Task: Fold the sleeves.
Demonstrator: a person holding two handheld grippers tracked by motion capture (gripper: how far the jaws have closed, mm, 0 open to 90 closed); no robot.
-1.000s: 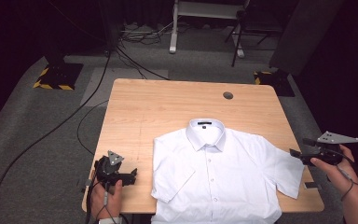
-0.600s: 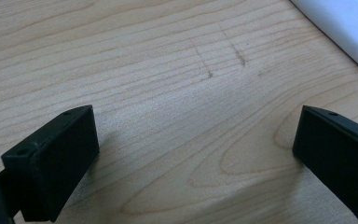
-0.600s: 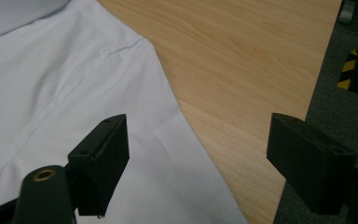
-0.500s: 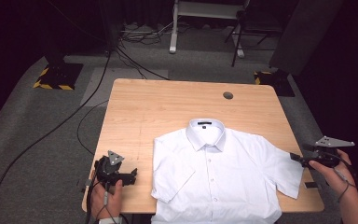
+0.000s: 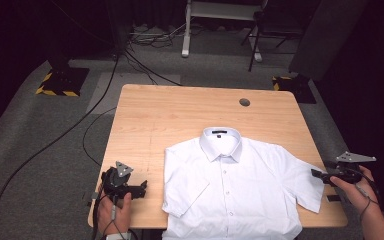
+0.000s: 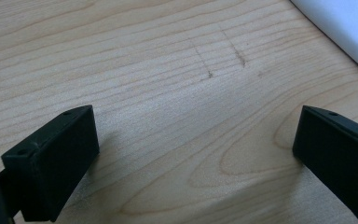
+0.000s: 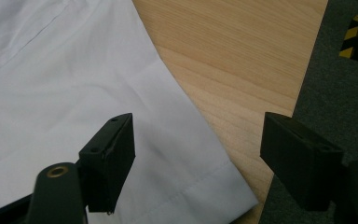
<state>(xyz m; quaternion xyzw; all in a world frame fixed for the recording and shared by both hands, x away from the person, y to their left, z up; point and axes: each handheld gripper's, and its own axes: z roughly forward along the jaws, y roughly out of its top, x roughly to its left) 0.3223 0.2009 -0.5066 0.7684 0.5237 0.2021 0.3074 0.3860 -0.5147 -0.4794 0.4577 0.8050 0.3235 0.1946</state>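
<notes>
A white short-sleeved shirt (image 5: 235,187) lies flat and buttoned on the wooden table (image 5: 180,120), collar toward the far side. My right gripper (image 5: 316,174) hovers at the shirt's right sleeve (image 7: 121,93) near the table's right edge. It is open, and its jaws have just been closing a little. In the right gripper view (image 7: 198,130) the sleeve hem lies below the gap, with neither pad pressing on it. My left gripper (image 5: 142,189) rests low over bare wood left of the shirt. It is wide open (image 6: 196,126) and holds nothing. A bit of shirt (image 6: 345,28) shows at the corner.
A round cable hole (image 5: 244,102) sits at the table's far right. A small dark mark (image 5: 332,198) lies near the front right corner. Cables (image 5: 80,130) run over the grey carpet on the left. Striped floor markers (image 5: 55,91) and furniture legs (image 5: 185,35) stand beyond.
My right gripper has come down and in toward the sleeve's end. The left gripper and the shirt have stayed put.
</notes>
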